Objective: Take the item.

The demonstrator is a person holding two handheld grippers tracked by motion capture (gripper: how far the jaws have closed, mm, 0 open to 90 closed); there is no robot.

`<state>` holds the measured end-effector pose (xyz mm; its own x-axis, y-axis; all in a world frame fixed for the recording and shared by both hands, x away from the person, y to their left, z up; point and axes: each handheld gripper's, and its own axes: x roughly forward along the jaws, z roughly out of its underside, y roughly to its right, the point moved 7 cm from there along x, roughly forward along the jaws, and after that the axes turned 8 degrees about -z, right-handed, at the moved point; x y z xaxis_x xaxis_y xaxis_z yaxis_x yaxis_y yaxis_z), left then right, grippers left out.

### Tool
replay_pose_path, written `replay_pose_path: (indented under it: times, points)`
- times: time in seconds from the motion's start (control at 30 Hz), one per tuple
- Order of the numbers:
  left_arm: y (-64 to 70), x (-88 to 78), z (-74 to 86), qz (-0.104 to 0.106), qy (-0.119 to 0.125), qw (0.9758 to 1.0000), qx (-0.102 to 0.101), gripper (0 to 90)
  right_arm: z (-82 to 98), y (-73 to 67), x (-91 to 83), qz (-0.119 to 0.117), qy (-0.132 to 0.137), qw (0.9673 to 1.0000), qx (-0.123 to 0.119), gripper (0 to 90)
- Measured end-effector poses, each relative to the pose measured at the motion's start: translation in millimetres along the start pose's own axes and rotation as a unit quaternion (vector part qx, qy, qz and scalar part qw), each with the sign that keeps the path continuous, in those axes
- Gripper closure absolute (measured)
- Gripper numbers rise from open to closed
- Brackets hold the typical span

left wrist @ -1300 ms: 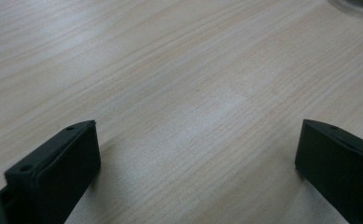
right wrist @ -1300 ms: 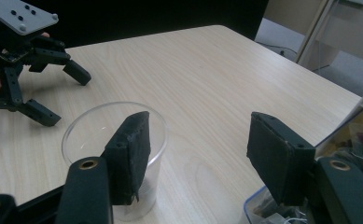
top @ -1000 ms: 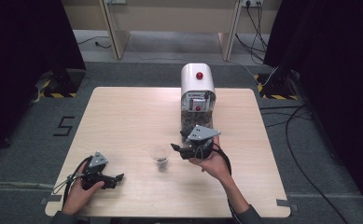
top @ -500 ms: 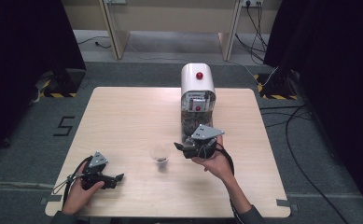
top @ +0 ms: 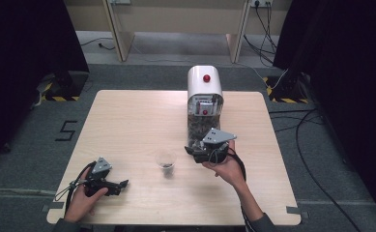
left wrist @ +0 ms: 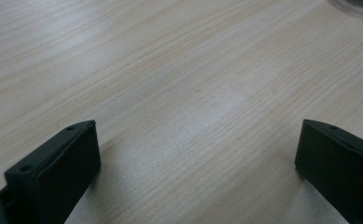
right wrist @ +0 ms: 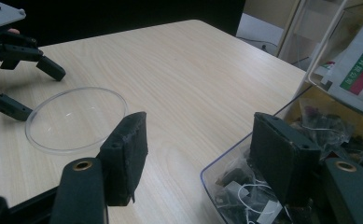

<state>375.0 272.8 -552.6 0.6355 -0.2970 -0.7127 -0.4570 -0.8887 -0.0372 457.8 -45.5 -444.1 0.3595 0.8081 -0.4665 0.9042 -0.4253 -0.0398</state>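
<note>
Left claw (top: 122, 183) rests low on the desk (top: 127, 125) near the front left corner, its jaws wide apart with only bare wood between them. Just to its right stands a small clear cup (top: 166, 159) with something dark at the bottom. Next comes the right claw (top: 191, 151), jaws apart and holding nothing, right beside the clear tray of small packets (right wrist: 244, 191) at the foot of the white dispenser (top: 204, 92).

Both grippers (top: 109, 180) (top: 198, 151): black bodies w/ black jaws, grey triangular top plates, trailing cables; sleeves probably grey.
</note>
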Motion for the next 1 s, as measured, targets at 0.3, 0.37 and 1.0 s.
replay_pose_path:
  times: [0.3, 0.37, 1.0]
  points:
    - [0.0, 0.0, 0.0, 0.000, 0.000, 1.0000, 0.000, 0.0, 4.1, 3.6, -2.6, 0.004, -0.002, 1.0000, 0.004, 37.0]
    - [0.0, 0.0, 0.0, 0.000, 0.000, 1.0000, 0.000, 0.0, 5.1, 4.6, -3.6, 0.007, -0.005, 1.0000, 0.004, 37.0]
    - [0.0, 0.0, 0.0, 0.000, 0.000, 1.0000, 0.000, 0.0, 17.2, 13.8, -16.9, 0.019, -0.011, 0.9995, 0.020, 36.0]
